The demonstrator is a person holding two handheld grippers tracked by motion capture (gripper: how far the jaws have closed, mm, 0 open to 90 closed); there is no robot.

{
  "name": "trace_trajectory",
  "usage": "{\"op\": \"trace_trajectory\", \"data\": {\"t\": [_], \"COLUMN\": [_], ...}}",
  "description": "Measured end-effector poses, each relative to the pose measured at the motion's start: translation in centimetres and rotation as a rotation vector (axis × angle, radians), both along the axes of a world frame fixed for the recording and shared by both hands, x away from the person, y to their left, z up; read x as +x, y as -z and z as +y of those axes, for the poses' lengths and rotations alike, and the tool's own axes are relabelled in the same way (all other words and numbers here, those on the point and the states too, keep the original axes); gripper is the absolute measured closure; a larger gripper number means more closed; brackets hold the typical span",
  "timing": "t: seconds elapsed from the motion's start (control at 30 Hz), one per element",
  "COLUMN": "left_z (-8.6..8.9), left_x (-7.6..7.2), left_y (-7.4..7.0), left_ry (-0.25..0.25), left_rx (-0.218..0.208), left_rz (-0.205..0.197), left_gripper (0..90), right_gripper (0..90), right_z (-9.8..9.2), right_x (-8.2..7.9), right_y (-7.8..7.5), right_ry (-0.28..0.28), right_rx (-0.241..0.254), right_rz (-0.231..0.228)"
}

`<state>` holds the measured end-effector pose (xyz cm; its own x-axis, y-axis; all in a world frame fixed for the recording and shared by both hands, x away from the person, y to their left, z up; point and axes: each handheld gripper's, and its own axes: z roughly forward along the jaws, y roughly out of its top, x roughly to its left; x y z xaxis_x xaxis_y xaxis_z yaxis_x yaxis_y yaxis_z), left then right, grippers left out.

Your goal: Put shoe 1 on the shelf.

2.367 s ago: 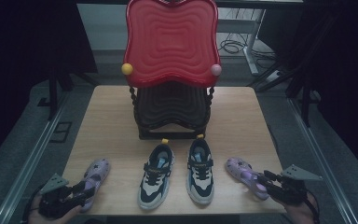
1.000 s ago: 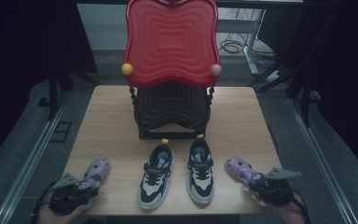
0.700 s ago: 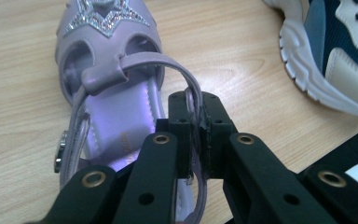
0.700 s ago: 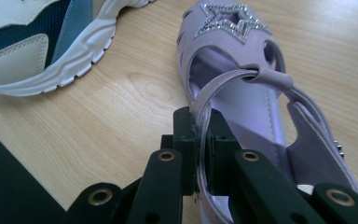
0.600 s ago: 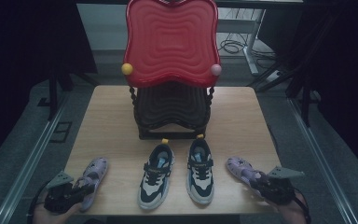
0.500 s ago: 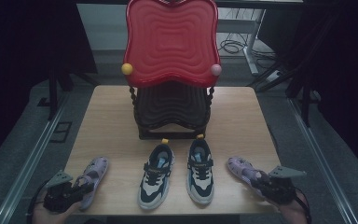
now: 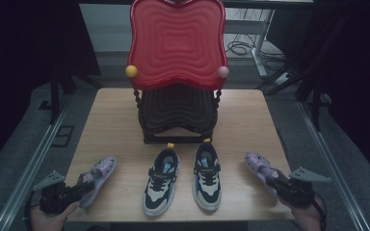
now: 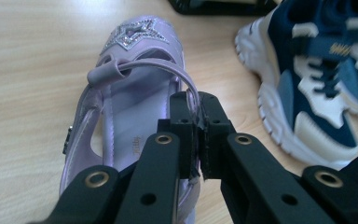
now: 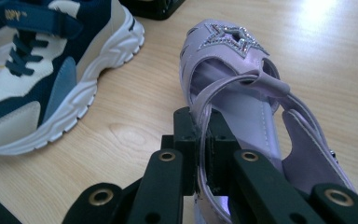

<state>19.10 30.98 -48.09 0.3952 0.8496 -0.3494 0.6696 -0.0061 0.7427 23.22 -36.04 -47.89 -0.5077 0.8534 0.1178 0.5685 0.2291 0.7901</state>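
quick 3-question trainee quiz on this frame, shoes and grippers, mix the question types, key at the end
1. True or false: the left gripper is shut on the side wall of the left purple sandal.
2. What sits between the two purple sandals on the table? A) a pair of navy and white sneakers B) a cardboard box C) a bowl
3. Fill in: the toe of the right purple sandal carries a glittery ____.

Key:
1. True
2. A
3. Star. The right gripper is likewise shut on that sandal's side wall.
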Motion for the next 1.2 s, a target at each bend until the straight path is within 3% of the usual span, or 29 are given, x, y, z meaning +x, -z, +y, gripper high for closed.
{"op": "trace_trajectory", "data": {"t": [0.13, 0.27, 0.5, 0.67, 0.9, 1.2], "left_z": [-0.4, -0.9, -1.7, -2.0, -2.8, -4.1], "left_x": [0.6, 1.2, 2.0, 2.4, 3.2, 4.2], "left_y": [-0.6, -1.2, -2.1, -2.7, -3.4, -4.2], "left_ry": [0.012, 0.022, 0.027, 0.037, 0.045, 0.068], "left_rx": [-0.057, -0.085, -0.109, -0.134, -0.136, -0.146], "left_rz": [-0.028, -0.055, -0.107, -0.128, -0.151, -0.178], "left_gripper": [86.3, 86.3, 86.3, 86.3, 86.3, 86.3], "right_gripper": [85.4, 85.3, 85.3, 85.3, 85.3, 85.3], "right_z": [0.4, 1.1, 1.8, 2.5, 3.2, 4.2], "right_x": [0.1, 0.2, 0.7, 1.2, 1.5, 1.7], "right_y": [-0.4, -0.8, -1.4, -1.9, -2.4, -2.8], "right_ry": [0.015, 0.001, -0.006, -0.012, -0.012, -0.013], "right_rx": [0.023, 0.027, 0.087, 0.136, 0.212, 0.229], "right_rz": [-0.032, -0.062, -0.097, -0.12, -0.15, -0.173]}}
